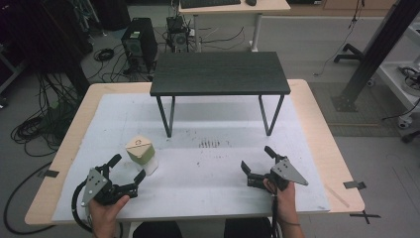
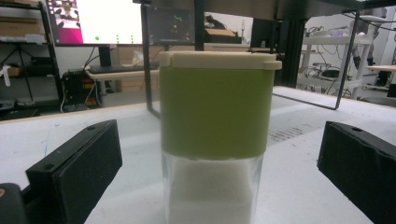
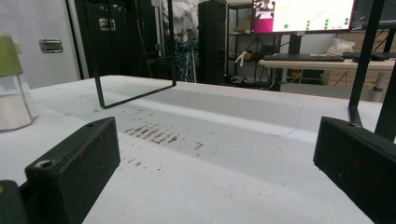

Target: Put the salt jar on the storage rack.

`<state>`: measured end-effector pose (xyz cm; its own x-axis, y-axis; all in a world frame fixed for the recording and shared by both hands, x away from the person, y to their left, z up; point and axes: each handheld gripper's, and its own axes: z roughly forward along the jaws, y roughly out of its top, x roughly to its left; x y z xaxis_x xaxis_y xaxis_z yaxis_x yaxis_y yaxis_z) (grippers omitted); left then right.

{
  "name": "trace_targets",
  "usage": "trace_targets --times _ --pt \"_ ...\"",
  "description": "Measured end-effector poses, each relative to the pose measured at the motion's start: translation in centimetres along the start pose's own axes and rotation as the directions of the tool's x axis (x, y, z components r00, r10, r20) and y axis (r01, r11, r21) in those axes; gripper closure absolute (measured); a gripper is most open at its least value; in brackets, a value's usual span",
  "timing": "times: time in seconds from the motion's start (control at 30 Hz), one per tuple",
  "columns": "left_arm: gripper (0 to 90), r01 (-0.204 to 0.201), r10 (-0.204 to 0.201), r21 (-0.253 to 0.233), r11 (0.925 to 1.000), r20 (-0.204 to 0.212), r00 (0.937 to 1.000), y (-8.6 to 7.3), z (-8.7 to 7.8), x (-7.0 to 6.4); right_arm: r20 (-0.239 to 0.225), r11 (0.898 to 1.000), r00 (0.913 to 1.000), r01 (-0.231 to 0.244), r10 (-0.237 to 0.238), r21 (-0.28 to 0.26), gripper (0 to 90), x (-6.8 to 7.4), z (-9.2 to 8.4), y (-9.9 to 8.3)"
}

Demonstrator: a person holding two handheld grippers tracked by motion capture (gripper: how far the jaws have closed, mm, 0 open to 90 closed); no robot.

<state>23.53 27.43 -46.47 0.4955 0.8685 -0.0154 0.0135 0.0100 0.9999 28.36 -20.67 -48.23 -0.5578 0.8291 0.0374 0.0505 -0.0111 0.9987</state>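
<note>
Left gripper (image 1: pixel 127 168): jaws apart, jar (image 1: pixel 141 154) at 1 o'clock, untouched.
Right gripper (image 1: pixel 256 159): jaws apart, holding nothing.

Left gripper (image 1: pixel 128 167) and right gripper (image 1: pixel 257 158), both hand-held, fingers wide apart.

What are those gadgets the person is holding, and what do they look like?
They are two hand-held grippers. The left gripper and the right gripper each have two blocky black jaws, a grey three-cornered plate with small holes on top, and a black cable trailing back. The forearms show no sleeves; the right wrist wears a thin dark band.
</note>
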Motion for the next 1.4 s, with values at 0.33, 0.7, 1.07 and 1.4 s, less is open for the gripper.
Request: trace_targets --times 0.33,0.7,1.07,1.4 --pt "0.3 0.0 0.0 0.002 1.0 -0.003 1.0 0.0 0.8 -0.2 -0.001 1.0 1.0 -0.001 0.001 -0.001 0.1 0.0 0.0 0.0" --pt "0.4 -0.002 0.002 0.005 1.0 -0.009 1.0 0.0 1.7 -0.3 -0.001 1.0 1.0 -0.001 0.001 -0.002 0.1 0.0 0.0 0.0" --pt "0.5 0.001 -0.001 0.008 1.0 -0.007 1.0 0.0 2.7 -0.3 0.0 1.0 1.0 -0.001 0.001 -0.003 0.1 0.0 0.0 0.0" --pt "0.5 0.002 -0.002 0.01 0.9999 -0.005 1.0 0.0 3.4 -0.2 0.0 1.0 1.0 0.0 0.0 -0.003 0.1 0.0 0.0 0.0"
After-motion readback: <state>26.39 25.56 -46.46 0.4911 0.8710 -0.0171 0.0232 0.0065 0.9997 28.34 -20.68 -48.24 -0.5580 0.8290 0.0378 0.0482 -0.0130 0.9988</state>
